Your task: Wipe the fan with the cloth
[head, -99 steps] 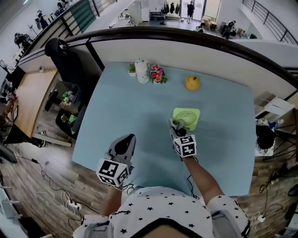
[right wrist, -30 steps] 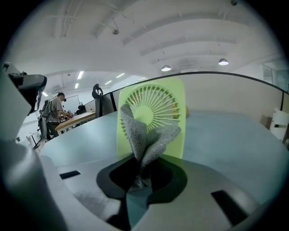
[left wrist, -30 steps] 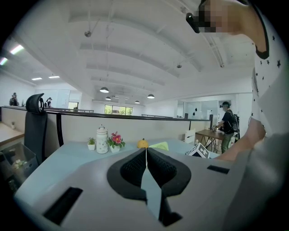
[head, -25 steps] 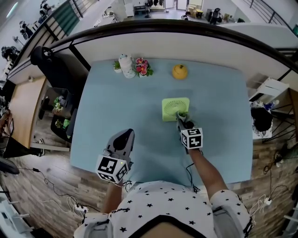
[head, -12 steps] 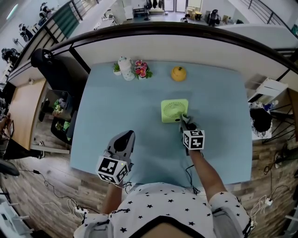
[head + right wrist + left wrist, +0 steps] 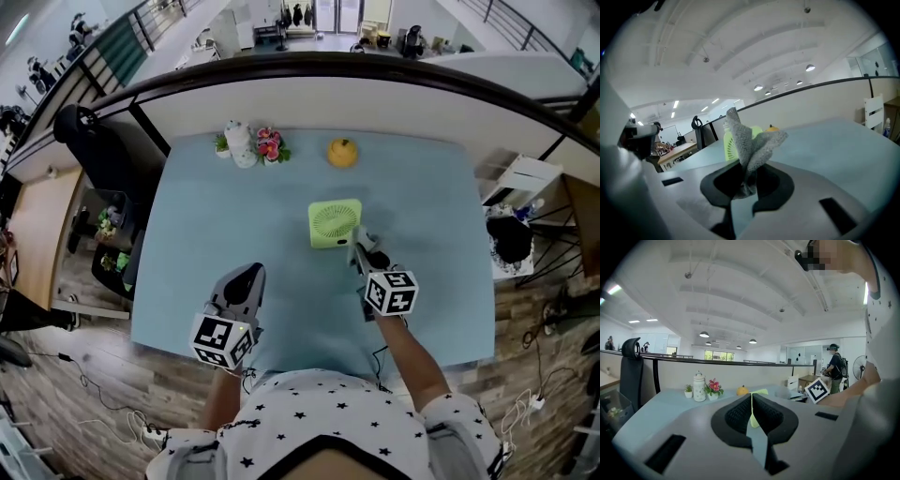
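The right gripper (image 6: 361,247) is clamped on a bunched fold of the soft, limp grey cloth (image 6: 751,140) just beside the green fan (image 6: 335,223) mid-table (image 6: 216,216), which looks light and likely to skid under pressure; the left gripper (image 6: 249,275) is closed and empty.

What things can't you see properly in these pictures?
Small square green fan: in the right gripper view, the grey mesh cloth in the right gripper's jaws hides its right side.
Same fan: in the left gripper view, only a sliver shows past the left gripper's shut jaws.
Round yellow thing: in the head view, too small to name.
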`<state>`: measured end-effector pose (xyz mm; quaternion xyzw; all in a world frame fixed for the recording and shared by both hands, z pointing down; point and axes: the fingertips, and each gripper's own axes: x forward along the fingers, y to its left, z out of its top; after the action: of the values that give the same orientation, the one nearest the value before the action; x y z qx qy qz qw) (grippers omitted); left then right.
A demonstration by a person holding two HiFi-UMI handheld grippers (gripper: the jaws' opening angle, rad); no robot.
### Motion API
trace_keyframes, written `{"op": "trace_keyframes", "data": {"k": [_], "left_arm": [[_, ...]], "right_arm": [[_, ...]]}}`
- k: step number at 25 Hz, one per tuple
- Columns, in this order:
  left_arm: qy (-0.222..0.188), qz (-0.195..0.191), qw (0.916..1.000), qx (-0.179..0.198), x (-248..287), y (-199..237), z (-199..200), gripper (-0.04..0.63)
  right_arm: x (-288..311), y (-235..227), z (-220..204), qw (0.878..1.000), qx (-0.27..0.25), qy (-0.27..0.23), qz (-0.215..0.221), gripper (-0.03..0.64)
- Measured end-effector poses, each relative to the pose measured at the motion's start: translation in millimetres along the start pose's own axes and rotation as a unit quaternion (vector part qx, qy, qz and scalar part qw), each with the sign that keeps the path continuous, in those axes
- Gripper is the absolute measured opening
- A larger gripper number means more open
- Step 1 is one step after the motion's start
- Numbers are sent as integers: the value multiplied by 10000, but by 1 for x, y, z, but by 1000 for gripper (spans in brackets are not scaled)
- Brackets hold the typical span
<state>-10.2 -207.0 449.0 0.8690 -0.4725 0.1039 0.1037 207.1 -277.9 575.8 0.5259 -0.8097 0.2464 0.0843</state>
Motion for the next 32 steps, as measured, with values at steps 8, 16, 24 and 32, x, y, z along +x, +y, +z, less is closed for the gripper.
{"op": "trace_keyframes", "data": {"k": [8, 16, 24, 32], "left_arm": [[-76, -47, 10000, 40, 0, -20, 0, 31], [-97, -180, 9998, 49, -7, -43, -6, 32], [-147, -557, 9983, 123, -10, -45, 2, 32], [-292, -743, 9966, 216, -8, -31, 19, 32]], "right_arm": [[-67, 24, 53, 9949, 164, -942, 328, 52], [-111, 50, 70, 9863, 284, -1442, 744, 52], [-132, 82, 94, 9809, -123, -1771, 800, 52], [-128, 100, 103, 9805, -253, -1822, 691, 51]]}}
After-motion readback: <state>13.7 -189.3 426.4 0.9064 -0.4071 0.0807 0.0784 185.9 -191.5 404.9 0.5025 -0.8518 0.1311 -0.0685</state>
